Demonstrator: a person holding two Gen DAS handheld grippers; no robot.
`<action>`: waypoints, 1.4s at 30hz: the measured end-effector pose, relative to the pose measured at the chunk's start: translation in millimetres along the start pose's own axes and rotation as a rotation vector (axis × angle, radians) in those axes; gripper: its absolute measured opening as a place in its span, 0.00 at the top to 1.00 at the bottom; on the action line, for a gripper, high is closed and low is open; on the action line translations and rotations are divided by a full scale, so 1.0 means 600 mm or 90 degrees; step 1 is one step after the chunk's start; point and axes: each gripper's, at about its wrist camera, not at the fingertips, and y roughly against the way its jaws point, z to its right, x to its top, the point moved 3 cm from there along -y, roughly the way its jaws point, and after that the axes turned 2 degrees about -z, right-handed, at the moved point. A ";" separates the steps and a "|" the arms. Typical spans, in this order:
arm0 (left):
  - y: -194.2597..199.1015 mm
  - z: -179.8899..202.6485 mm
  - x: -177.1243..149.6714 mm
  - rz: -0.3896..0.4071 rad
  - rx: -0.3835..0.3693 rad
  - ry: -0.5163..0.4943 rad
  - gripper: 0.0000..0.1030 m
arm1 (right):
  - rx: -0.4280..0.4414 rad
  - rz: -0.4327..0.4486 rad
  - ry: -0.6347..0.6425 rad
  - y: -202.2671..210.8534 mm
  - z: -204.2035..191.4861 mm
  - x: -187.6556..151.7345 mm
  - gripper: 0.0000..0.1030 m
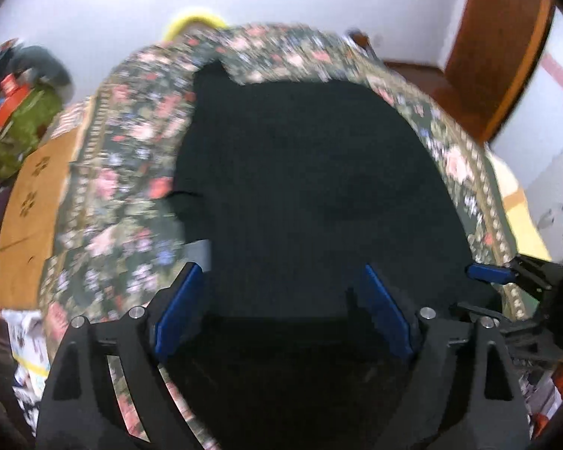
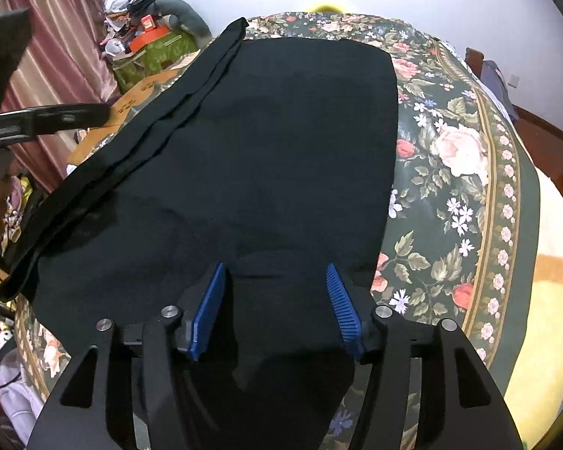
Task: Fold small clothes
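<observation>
A black garment (image 2: 266,142) lies spread on a floral bedspread (image 2: 461,172); its left edge is folded over in a long strip (image 2: 139,127). It also fills the middle of the blurred left wrist view (image 1: 311,172). My right gripper (image 2: 276,300) is open, with its blue pads apart just above the garment's near edge. My left gripper (image 1: 285,303) is open over the near part of the garment, with nothing between its pads. The right gripper's blue fingertip (image 1: 488,273) shows at the right edge of the left wrist view.
A cardboard box (image 1: 30,217) stands left of the bed, with a green bag (image 2: 157,52) and clutter behind it. A pink curtain (image 2: 56,37) hangs at the left. A brown wooden door (image 1: 499,45) and white walls lie beyond the bed.
</observation>
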 end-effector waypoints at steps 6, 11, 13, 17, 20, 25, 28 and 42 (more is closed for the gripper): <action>-0.071 0.003 0.001 -0.063 0.031 -0.033 0.15 | 0.005 0.002 0.000 0.002 -0.012 0.000 0.48; -0.039 -0.103 -0.022 -0.039 0.097 0.039 0.16 | 0.016 0.006 -0.008 0.004 -0.011 -0.004 0.46; -0.029 -0.158 -0.038 -0.047 0.148 0.070 0.17 | 0.015 0.006 -0.007 0.005 -0.012 -0.005 0.46; -0.005 -0.257 -0.078 -0.068 0.197 0.140 0.23 | 0.009 0.008 -0.011 0.008 -0.014 -0.007 0.46; 0.017 -0.290 -0.090 -0.060 0.175 0.175 0.23 | 0.006 0.002 -0.011 0.009 -0.016 -0.005 0.46; 0.045 -0.243 -0.075 -0.031 0.093 0.166 0.23 | -0.002 -0.007 -0.006 0.014 -0.017 0.005 0.46; 0.045 -0.180 -0.062 -0.022 0.039 0.134 0.22 | -0.008 -0.003 -0.001 0.019 -0.019 0.006 0.46; 0.058 -0.078 -0.181 -0.045 0.032 0.013 0.10 | -0.019 -0.005 -0.009 0.048 -0.020 -0.025 0.46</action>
